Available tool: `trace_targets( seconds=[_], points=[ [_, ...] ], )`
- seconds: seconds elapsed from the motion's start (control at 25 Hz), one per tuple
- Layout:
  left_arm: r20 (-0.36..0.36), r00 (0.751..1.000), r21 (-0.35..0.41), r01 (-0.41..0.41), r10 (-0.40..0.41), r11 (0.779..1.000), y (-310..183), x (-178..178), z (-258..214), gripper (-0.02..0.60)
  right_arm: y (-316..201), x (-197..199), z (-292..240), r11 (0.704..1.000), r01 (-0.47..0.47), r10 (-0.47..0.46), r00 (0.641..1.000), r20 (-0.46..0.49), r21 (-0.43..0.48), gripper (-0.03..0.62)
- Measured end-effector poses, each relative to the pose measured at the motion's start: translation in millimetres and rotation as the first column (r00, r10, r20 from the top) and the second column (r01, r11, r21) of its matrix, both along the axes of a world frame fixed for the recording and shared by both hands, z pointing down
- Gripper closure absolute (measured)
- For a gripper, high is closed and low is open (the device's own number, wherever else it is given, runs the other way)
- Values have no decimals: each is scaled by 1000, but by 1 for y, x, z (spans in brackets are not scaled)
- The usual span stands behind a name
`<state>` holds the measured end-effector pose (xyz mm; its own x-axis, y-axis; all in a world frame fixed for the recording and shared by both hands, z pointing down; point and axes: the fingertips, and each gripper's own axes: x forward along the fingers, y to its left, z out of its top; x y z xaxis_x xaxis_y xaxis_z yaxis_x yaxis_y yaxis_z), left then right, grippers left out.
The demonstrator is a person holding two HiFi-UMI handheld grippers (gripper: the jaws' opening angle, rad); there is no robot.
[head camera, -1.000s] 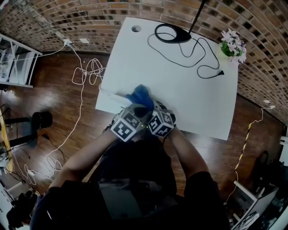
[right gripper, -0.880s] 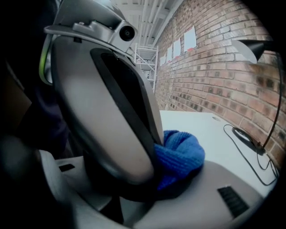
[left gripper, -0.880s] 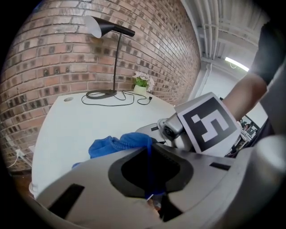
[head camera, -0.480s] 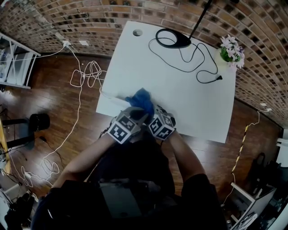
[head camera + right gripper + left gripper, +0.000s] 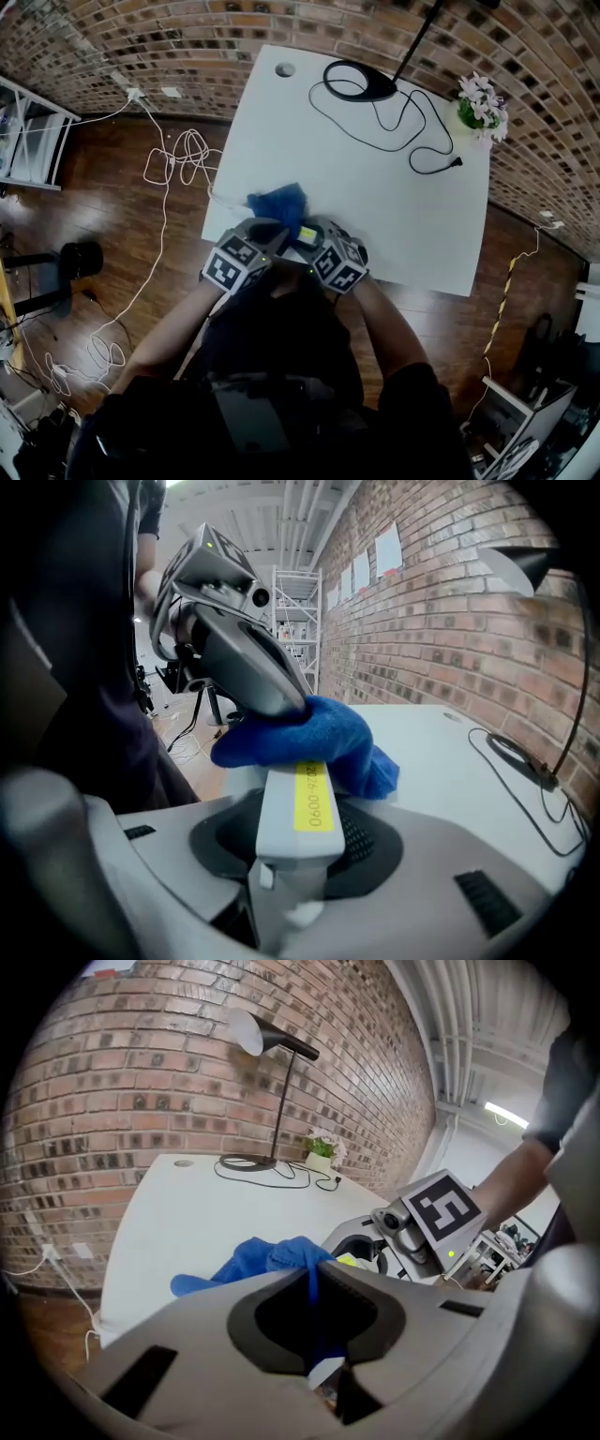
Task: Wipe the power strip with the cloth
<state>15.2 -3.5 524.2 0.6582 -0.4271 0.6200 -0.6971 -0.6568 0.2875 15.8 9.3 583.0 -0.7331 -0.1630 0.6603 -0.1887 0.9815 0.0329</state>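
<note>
The left gripper (image 5: 314, 1277) is closed tight on a fold of the blue cloth (image 5: 246, 1262), its two jaws meeting with only the fabric pinched between them. The right gripper (image 5: 300, 801) is narrowed onto one end of the white power strip (image 5: 281, 819) (the end with a yellow label on its top face), the jaws pressing its two long sides. The strip points away from that gripper and the cloth lies bunched on top of its far part, with the left gripper's tips coming down onto the cloth from above. All of this sits at the near edge of the white counter (image 5: 375, 192), just in front of the person, the two grippers close beside each other. Whether the strip rests on the counter or is lifted off it cannot be told. At the far side of the counter are a black lamp base (image 5: 361, 81), its loose black cord (image 5: 412, 131) and a small pot of flowers (image 5: 483, 98) in the corner by the brick wall (image 5: 187, 37). White cables (image 5: 173, 155) trail over the wooden floor (image 5: 94, 206)
</note>
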Motion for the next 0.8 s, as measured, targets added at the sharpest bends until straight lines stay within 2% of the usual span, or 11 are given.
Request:
trace_targets(
  seconds=[0.24, 0.48, 0.8],
  points=[
    [7, 996, -21, 92, -92, 996, -11, -50, 8, 541, -1, 1, -1, 1000, -9, 9, 1000, 1, 1, 431],
    [6, 990, -3, 143, -143, 990, -20, -75, 7, 541, -2, 0, 0, 1000, -17, 17, 1000, 0, -1, 431],
    [43, 983, -1, 179, -179, 984, -23, -104, 6, 541, -2, 1, 1, 1000, -23, 23, 1000, -4, -6, 431]
  ],
)
